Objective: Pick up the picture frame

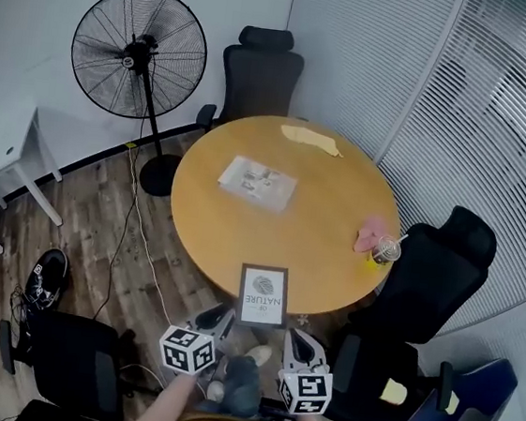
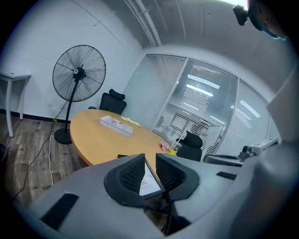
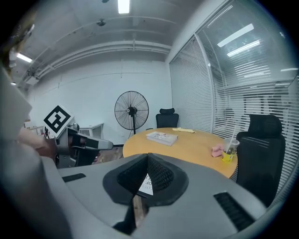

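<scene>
Round table (image 1: 329, 212): picture frame (image 1: 263, 295) at near edge, booklet (image 1: 258, 183), cup (image 1: 386, 250) beyond; left gripper (image 2: 150, 158) ajar, right gripper (image 3: 148, 157) closed.

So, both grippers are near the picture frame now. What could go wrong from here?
1. The picture frame sits right at the near edge of the table. A bump from either gripper could knock it off to the floor.
2. The jaws of the right gripper are together, and those of the left gripper are only narrowly apart. Unless they open first, they may push the frame instead of taking it.
</scene>
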